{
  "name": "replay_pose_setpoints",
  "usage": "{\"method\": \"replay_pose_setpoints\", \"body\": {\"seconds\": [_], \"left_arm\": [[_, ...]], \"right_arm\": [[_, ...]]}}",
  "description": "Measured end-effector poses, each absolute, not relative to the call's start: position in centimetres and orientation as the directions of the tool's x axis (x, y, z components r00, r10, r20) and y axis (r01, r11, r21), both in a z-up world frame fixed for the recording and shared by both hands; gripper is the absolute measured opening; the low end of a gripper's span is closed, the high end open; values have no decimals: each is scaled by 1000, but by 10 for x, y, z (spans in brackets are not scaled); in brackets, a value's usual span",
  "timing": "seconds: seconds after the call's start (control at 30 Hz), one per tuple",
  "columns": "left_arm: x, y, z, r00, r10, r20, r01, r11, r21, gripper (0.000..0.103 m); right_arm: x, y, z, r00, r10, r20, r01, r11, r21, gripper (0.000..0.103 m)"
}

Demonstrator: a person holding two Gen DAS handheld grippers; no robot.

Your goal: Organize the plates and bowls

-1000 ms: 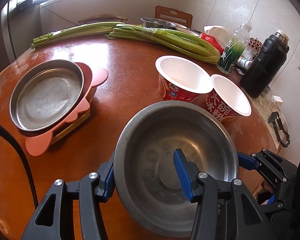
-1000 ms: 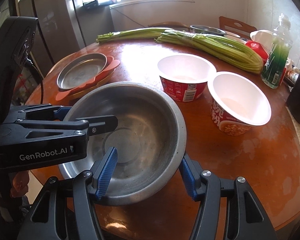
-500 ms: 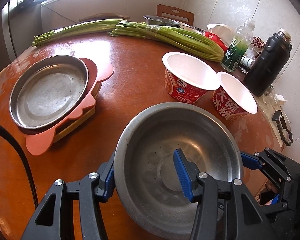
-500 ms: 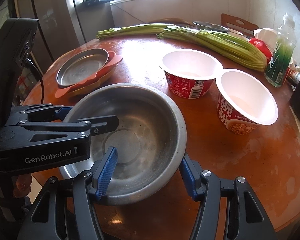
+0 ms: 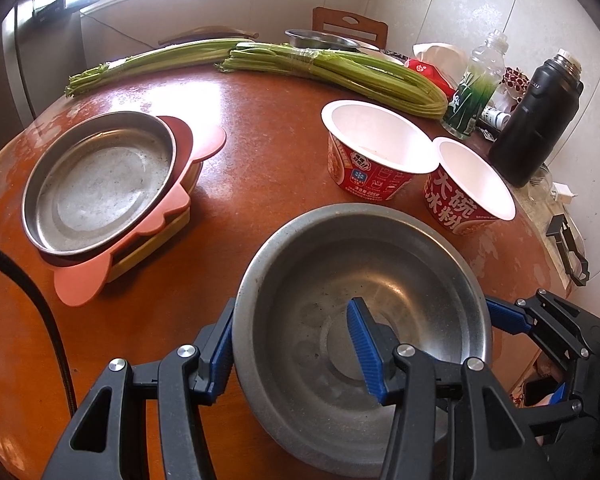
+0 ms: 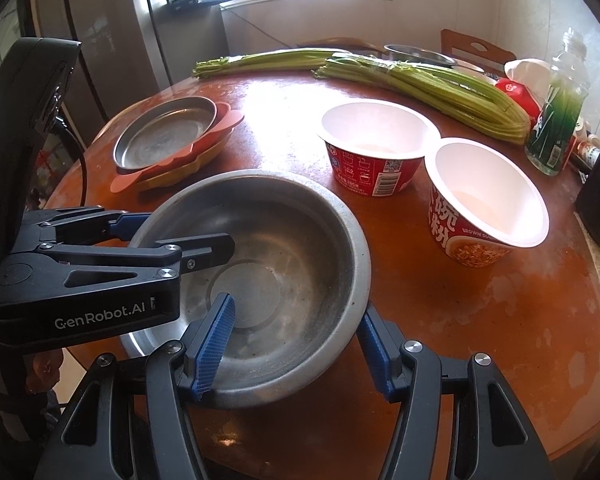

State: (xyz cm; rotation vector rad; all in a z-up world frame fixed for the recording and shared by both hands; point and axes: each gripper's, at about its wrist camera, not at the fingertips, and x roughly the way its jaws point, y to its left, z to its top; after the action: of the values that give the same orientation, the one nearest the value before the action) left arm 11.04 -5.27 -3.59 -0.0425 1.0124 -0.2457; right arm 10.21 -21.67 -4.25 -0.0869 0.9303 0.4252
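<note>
1. Two grippers hold one steel bowl [image 5: 364, 320] by its wall at the near edge of the round reddish desk [image 5: 268, 152]. The bowl is dull grey, scuffed and speckled inside, with a flat round base, and fills the lower centre of both views.
2. Left gripper [image 5: 292, 356]: jaws clamped on the bowl's wall, one blue pad inside, one outside.
3. Right gripper [image 6: 296, 344]: jaws likewise clamped on the wall, straddling the rim.
4. A shallow steel plate [image 5: 100, 180], scratched, sits at left on a pink tray [image 5: 84, 284] above a yellow one.
5. Two red paper noodle bowls [image 6: 380, 148] with white insides stand at right, touching; the nearer one reads "BROWN SUGAR" partly, with large Chinese characters.
6. The left gripper's body, seen from the right wrist, reads "GenRobot.AI".
</note>
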Motion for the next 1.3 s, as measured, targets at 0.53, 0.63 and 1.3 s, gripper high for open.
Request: {"method": "replay_pose_setpoints", "body": {"seconds": [0.53,0.63,1.3], "left_arm": [[104,-42,-21,536,-212,-817,166,975,-144,53],[103,-41,-19,539,-209,-816,162,976,-143,53],[113,-66,7,556,-225,-800,204,970,-131,53]], "right_arm": [[103,-238,-31,563,304,-769,-317,938,139,63],[103,-243,-27,572,314,-758,-299,940,164,63],[123,-305,-6,657,248,-712,-154,968,196,63]]}}
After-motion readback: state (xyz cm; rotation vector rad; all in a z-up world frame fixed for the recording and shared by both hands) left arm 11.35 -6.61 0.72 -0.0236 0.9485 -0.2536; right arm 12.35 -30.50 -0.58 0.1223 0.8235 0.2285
